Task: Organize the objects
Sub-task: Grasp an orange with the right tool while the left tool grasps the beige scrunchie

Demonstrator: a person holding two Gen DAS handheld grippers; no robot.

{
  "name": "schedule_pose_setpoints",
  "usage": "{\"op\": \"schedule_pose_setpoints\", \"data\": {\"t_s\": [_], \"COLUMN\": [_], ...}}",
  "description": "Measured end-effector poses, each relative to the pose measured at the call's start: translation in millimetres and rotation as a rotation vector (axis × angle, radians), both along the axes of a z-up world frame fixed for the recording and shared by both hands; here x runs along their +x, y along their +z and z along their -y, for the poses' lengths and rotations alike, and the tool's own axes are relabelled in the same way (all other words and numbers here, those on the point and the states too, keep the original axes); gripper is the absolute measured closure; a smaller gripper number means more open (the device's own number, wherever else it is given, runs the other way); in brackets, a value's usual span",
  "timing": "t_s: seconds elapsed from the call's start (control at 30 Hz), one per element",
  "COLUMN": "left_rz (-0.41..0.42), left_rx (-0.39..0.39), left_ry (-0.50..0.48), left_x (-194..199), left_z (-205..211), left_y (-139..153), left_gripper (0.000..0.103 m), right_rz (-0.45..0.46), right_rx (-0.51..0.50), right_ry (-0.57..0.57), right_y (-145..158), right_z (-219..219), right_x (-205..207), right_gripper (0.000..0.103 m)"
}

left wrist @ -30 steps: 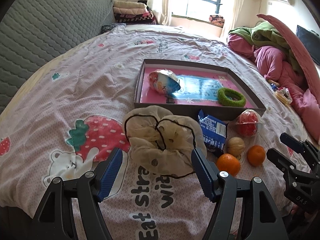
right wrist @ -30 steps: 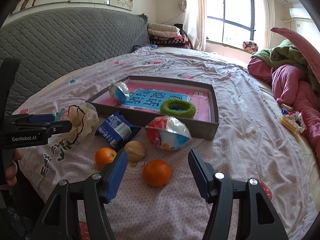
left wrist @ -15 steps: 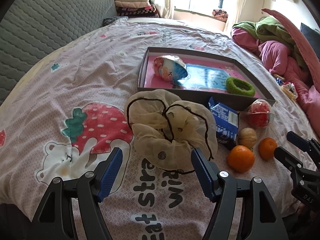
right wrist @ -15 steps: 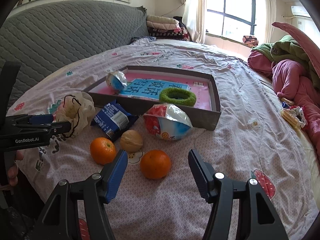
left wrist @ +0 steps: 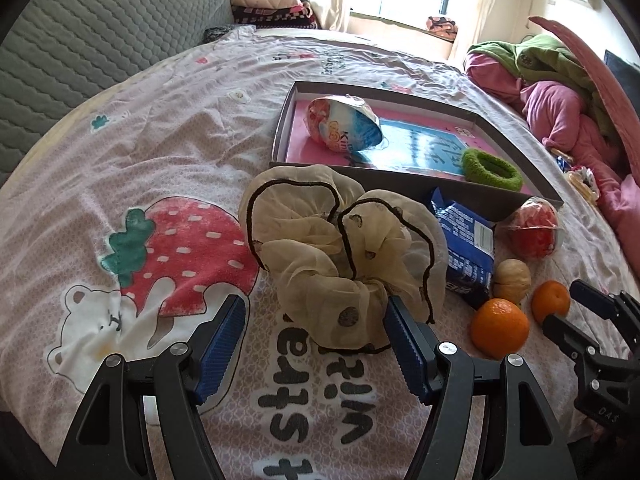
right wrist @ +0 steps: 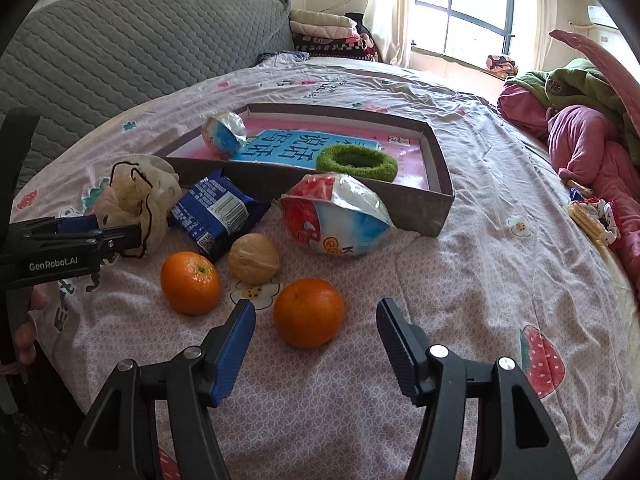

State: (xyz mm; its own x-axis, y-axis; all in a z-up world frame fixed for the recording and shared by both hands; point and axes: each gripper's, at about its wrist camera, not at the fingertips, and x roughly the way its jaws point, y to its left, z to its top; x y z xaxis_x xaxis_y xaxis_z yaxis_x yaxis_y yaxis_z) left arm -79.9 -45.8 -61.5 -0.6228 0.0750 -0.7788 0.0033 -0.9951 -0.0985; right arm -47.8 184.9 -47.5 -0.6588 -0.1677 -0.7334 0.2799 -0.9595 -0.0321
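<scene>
A shallow grey box (left wrist: 400,182) (right wrist: 436,208) with a pink floor lies on the bed and holds a foil egg (left wrist: 344,124) (right wrist: 224,134) and a green ring scrunchie (left wrist: 492,168) (right wrist: 356,160). In front of it lie a beige scrunchie (left wrist: 344,260) (right wrist: 136,196), a blue packet (left wrist: 464,244) (right wrist: 216,210), a second foil egg (left wrist: 534,232) (right wrist: 340,216), a walnut (left wrist: 512,276) (right wrist: 254,258) and two oranges (left wrist: 500,328) (right wrist: 190,282) (right wrist: 308,312). My left gripper (left wrist: 312,338) is open, its fingers either side of the beige scrunchie's near edge. My right gripper (right wrist: 316,334) is open around the nearer orange.
The bed has a pink cartoon sheet (left wrist: 140,160). A grey quilted headboard (right wrist: 120,52) runs along the left. Piled pink and green bedding (left wrist: 560,92) (right wrist: 580,120) lies at the right, with small wrapped snacks (right wrist: 592,216) beside it. Folded blankets (left wrist: 272,6) are stacked by the window.
Both grippers have moved forward and lower. The left one has closed in on the beige scrunchie, the right one on the nearer orange. Nothing on the bed has moved.
</scene>
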Motion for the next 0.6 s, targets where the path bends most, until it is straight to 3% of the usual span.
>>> {"op": "schedule_pose_setpoints", "data": {"t_s": [0.27, 0.6], "left_rz": [-0.009, -0.029], "left_rx": [0.013, 0.048], "left_ry": [0.005, -0.001], "left_x": [-14, -37], "left_z": [2, 0], "left_y": [-5, -8], "left_gripper": [0.030, 0.030], "right_rz": [0.033, 0.019], "right_rx": [0.002, 0.001], "right_ry": [-0.019, -0.006], "right_y": [-11, -13], "right_z": [-1, 3], "right_x": [-7, -10], "right_gripper": [0.040, 0.062]}}
